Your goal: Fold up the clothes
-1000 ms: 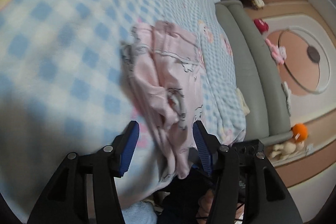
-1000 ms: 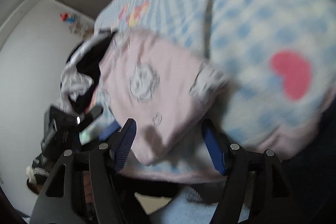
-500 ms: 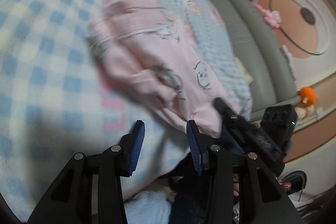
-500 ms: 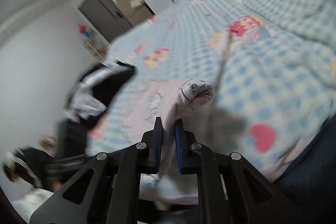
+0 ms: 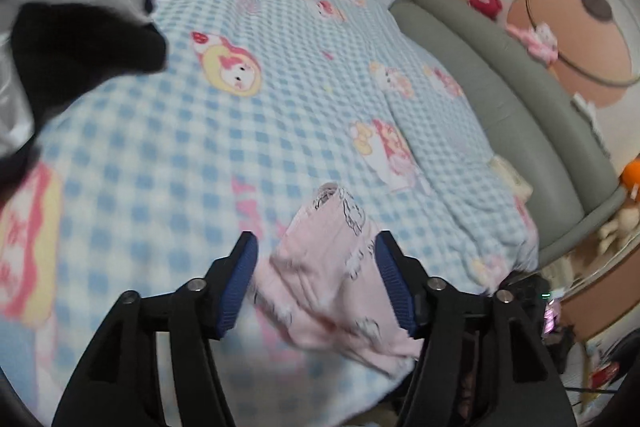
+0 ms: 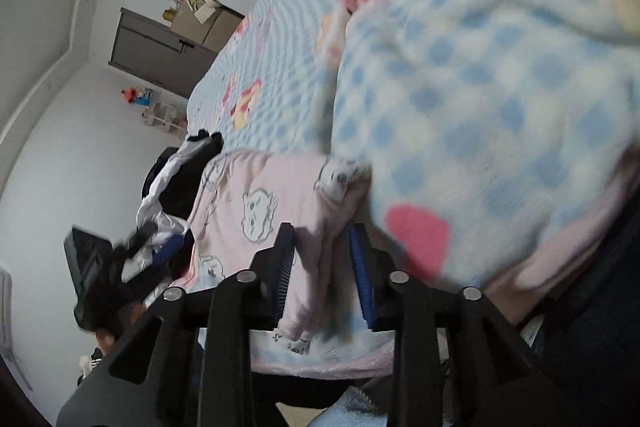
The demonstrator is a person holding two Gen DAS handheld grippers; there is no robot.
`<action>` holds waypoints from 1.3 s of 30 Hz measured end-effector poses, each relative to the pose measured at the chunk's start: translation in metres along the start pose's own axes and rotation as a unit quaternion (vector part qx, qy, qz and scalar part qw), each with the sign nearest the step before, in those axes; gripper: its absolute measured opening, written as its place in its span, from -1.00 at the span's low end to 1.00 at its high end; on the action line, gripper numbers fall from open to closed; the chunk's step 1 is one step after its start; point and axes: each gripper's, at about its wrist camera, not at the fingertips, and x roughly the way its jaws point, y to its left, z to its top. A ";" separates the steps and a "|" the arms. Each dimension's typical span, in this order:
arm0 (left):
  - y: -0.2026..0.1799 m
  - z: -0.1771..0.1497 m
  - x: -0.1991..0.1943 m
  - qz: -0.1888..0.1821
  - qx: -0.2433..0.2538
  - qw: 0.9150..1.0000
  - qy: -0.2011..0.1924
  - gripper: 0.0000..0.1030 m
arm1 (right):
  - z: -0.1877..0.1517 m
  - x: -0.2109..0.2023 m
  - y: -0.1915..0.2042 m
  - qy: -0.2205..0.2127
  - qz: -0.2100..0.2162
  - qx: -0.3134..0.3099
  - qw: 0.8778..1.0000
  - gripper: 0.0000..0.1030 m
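Observation:
A pink garment with cartoon prints lies bunched on the blue checked bedspread near the bed's front edge. My left gripper is open, its blue pads either side of the pink cloth without pinching it. In the right wrist view the same pink garment lies folded over. My right gripper is open, with an edge of the pink cloth between its pads; whether the pads touch it is unclear.
A pile of black and white clothes sits at the bed's left; it also shows in the right wrist view. A grey padded headboard runs along the right. Toys and wardrobes stand beyond.
My right gripper, shut on the pink cloth half a second ago, has opened. My left gripper has opened wider and now straddles the garment's end. Both views have swung.

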 end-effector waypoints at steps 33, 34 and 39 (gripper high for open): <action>0.021 -0.054 0.038 -0.019 -0.059 0.995 0.075 0.10 | 0.018 0.008 0.010 0.009 -0.065 -0.048 0.997 -0.21; 0.017 -0.055 0.036 -0.013 -0.046 0.996 0.076 0.06 | 0.019 0.014 0.012 0.014 -0.060 -0.052 0.997 -0.21; -0.012 -0.050 0.029 0.027 0.020 0.996 0.081 -0.30 | 0.019 0.049 0.037 0.062 -0.084 -0.121 0.987 -0.52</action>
